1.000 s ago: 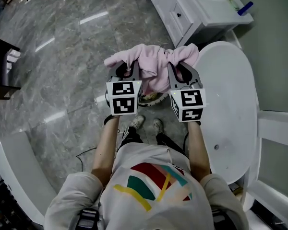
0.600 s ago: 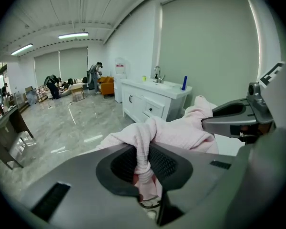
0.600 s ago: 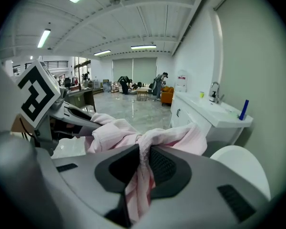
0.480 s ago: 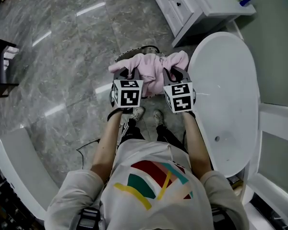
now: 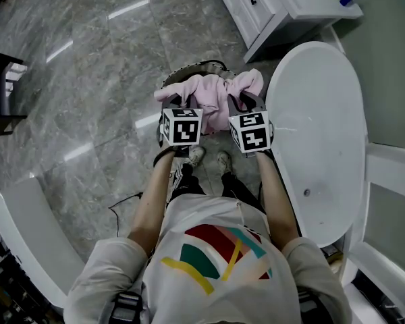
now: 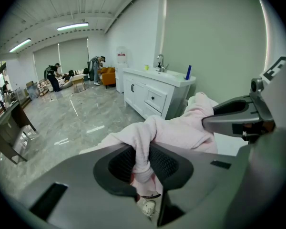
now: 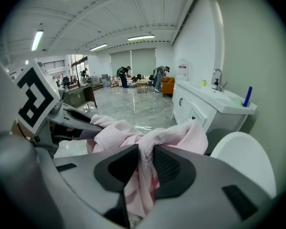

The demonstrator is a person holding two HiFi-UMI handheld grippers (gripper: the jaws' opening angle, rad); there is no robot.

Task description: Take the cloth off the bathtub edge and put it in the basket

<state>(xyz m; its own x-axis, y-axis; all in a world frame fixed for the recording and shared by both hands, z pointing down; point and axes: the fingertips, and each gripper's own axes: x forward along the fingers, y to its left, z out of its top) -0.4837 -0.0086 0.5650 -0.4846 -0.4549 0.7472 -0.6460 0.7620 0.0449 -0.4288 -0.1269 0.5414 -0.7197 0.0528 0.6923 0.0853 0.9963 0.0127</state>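
Both grippers have sunk with the pink cloth, which now hangs bunched just over the basket beside the bathtub. The left gripper and right gripper each have their jaws clamped on a fold. Let go here, the wide bundle could drape over the rim and slide to the floor. A fold caught in one pair of jaws could drag it out.

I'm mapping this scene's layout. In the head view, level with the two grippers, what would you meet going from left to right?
dark furniture → left gripper → pink cloth → right gripper → white bathtub
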